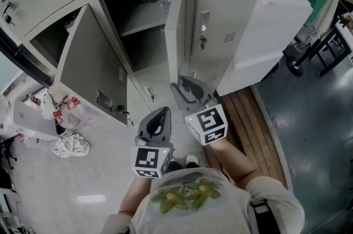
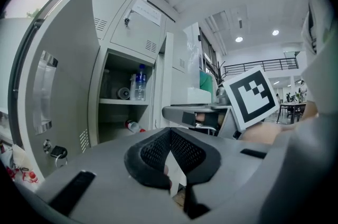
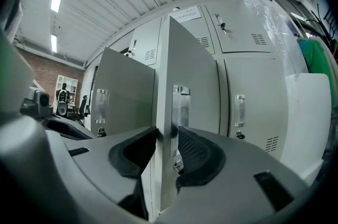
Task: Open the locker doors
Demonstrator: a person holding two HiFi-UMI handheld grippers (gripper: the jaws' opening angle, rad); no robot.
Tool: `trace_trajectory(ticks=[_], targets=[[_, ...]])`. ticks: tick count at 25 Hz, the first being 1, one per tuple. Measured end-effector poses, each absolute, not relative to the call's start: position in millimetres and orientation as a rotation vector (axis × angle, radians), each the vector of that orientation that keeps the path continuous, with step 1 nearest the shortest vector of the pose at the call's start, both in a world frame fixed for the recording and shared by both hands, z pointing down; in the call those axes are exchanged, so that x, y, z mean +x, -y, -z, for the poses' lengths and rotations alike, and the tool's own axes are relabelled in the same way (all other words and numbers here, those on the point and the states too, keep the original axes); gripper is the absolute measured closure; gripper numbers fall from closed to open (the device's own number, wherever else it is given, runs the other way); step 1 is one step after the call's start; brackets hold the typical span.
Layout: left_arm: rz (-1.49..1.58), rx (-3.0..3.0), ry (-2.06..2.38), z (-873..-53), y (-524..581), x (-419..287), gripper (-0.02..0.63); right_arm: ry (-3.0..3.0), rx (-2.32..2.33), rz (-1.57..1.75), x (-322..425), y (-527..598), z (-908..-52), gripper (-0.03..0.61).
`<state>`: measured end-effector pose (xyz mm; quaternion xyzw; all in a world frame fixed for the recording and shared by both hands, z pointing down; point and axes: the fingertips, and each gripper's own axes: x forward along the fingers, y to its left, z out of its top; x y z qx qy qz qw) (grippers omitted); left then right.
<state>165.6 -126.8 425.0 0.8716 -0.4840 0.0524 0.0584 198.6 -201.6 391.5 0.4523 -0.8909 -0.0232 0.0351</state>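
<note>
A bank of grey lockers fills the head view. The middle locker door stands swung out, edge-on to me. My right gripper is at its lower free edge. In the right gripper view that door runs between the two pads, and my right gripper is shut on its edge, just below the handle plate. My left gripper hangs lower and nearer to me, clear of the doors; its pads meet at the tips with nothing between them. The left door is wide open.
The locker to the right is closed, with a key in its lock. A water bottle and a tape roll sit on the open locker's shelf. A white cabinet on a wooden pallet stands right. Bags lie on the floor left.
</note>
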Motion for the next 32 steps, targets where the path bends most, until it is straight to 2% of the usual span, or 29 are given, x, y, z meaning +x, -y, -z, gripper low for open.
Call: trace_trajectory(ticks=[32], targets=[[-0.125, 2.702, 1.41, -417.0, 136.0, 203.9, 0.586, 2.744, 1.443, -0.015, 245.2, 188.8, -391.5, 0.496]])
